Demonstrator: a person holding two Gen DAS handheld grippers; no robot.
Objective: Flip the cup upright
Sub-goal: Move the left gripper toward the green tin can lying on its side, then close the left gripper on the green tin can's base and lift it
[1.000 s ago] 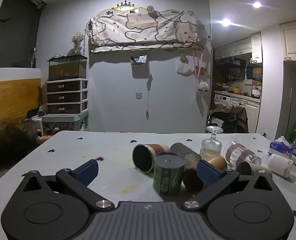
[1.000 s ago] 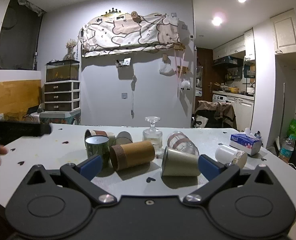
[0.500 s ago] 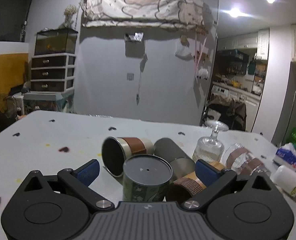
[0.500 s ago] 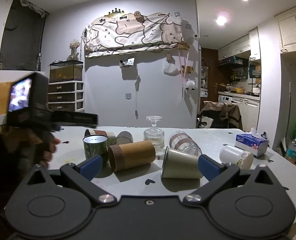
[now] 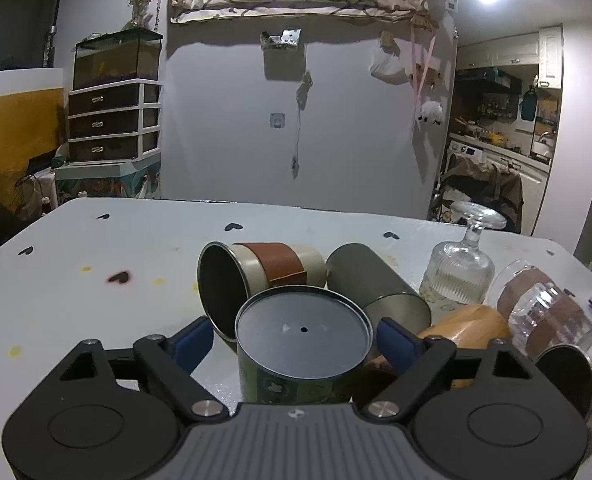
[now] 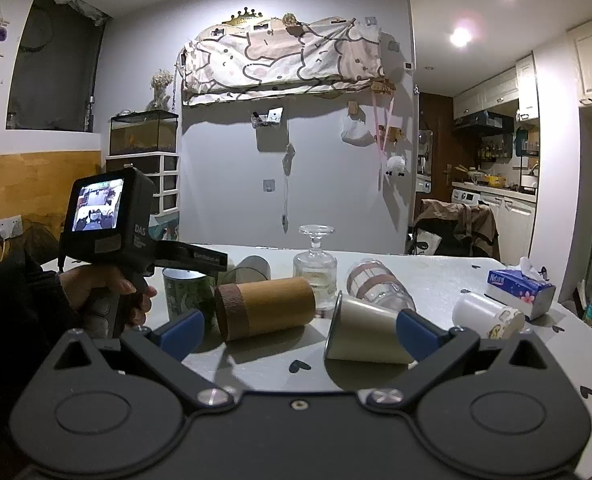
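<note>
Cup count on the white surface (image 6: 436, 280) comes to eight vessels, clustered near its middle, with one tissue box (image 6: 521, 286) off to the right.

Largest of them is the brown cardboard-coloured cylinder (image 6: 266, 309), lying on its side. Beside it lies a cream cone-shaped cup (image 6: 366, 334), also on its side, mouth toward the left. One green patterned cup (image 5: 302, 354) stands inverted, flat dark base facing up; it sits between the blue pads of the left gripper (image 5: 301, 340), whose jaws are spread wide on either side of it, apparently without touching. Behind it lie two more tipped cups: a cream one with a brown leather band (image 5: 256, 276), dark mouth facing the camera, and a plain grey metal tumbler (image 5: 376, 286) touching it on the right.

One stemmed glass (image 6: 315, 270) stands upside down, foot in the air. One clear glass with a brown band (image 6: 378, 286) lies on its side next to it. One small white cup (image 6: 486, 316) lies tipped near the tissue box.

The right gripper (image 6: 300, 330) hangs back from the cluster, jaws spread with nothing between them but the brown cylinder and cream cup farther ahead. In its view the person's left hand (image 6: 104, 286) grips the handle of the other tool, above which a small lit screen (image 6: 96, 204) shows.
</note>
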